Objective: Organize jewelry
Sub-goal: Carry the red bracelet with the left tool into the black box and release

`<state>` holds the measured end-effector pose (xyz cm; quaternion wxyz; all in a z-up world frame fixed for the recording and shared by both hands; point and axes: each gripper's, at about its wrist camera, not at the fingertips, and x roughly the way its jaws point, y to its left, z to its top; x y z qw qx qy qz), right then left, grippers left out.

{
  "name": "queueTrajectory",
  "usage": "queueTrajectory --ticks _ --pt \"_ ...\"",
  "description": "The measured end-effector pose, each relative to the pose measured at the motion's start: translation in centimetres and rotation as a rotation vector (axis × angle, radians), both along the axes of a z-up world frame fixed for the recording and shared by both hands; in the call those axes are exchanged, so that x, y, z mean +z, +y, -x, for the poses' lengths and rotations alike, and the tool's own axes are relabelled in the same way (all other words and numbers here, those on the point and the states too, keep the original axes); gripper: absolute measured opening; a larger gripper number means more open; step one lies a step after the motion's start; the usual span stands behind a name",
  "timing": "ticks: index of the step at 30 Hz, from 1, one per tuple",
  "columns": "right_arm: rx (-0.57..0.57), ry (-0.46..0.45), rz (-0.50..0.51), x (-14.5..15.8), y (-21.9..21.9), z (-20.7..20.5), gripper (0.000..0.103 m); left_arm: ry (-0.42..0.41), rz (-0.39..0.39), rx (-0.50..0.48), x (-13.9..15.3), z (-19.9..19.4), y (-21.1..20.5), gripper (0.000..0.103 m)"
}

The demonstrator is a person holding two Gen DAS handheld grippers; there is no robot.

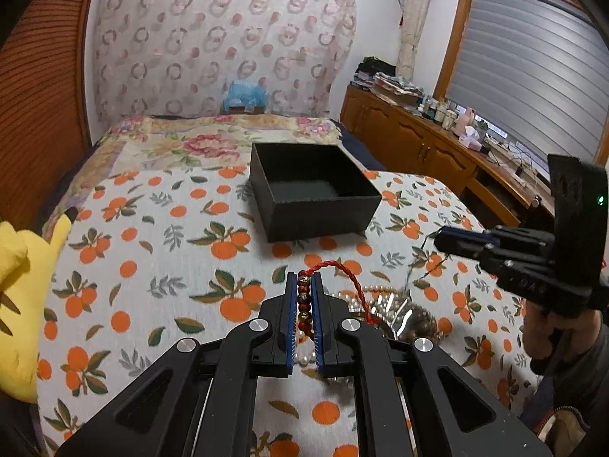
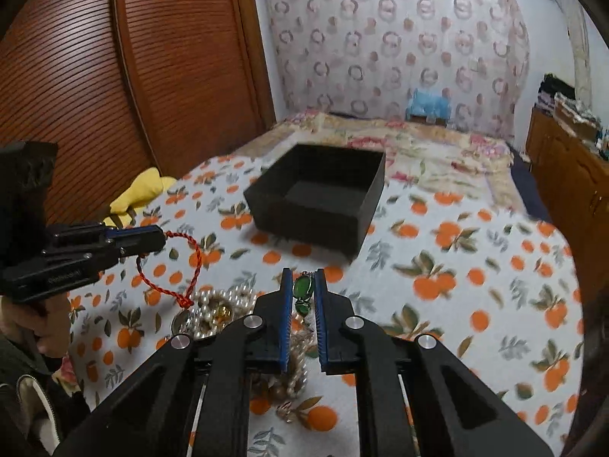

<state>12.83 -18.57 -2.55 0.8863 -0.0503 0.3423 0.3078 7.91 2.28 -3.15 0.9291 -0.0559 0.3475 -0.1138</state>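
**Both grippers clamped on jewelry in front of the black box**

The left gripper [image 1: 304, 278] is closed on the beaded stretch of a red cord bracelet [image 1: 304, 301]; its braided loop arcs out past the fingertips and trails down toward the heap below. From the right wrist view the same bracelet [image 2: 190, 266] hangs from the left gripper [image 2: 161, 238], its knotted end just reaching the pile.

The right gripper [image 2: 303, 278] is clenched on a green stone piece [image 2: 302, 287], with a smaller green stone just below it between the fingers.

The jewelry pile [image 2: 217, 310], pearl strands and darker beads tangled together, lies on the orange-print bedspread [image 2: 456, 266] on the near side of the black box [image 2: 319, 198], under both grippers. The box stands open, well apart from the pile. A yellow plush [image 2: 142, 190] lies left of the box, by the wooden slatted door [image 2: 133, 76].
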Motion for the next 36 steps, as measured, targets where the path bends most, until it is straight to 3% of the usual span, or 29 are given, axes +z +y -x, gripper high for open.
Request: queueTrajectory --ticks 9,18,22,29,32,36 --pt "-0.004 -0.081 0.006 3.4 0.1 -1.8 0.012 -0.038 -0.022 0.000 1.8 -2.0 -0.7 0.006" --pt "0.010 -0.120 -0.007 6.0 2.5 -6.3 0.012 -0.066 -0.060 0.017 3.4 -4.7 -1.0 0.006" --pt "0.008 -0.102 -0.011 5.8 3.5 -8.5 0.013 -0.077 -0.069 0.028 4.1 -6.0 -0.8 0.006" --pt "-0.016 -0.002 0.004 2.8 4.4 -11.8 0.015 -0.076 -0.076 0.045 4.3 -8.5 -0.8 0.006" --pt "-0.020 0.010 -0.003 2.2 4.0 -11.9 0.032 -0.071 -0.086 0.048 4.1 -9.7 -1.1 0.006" --pt "-0.032 0.009 -0.013 1.9 3.0 -11.6 0.032 -0.051 -0.097 0.054 3.4 -11.5 -1.7 0.006"
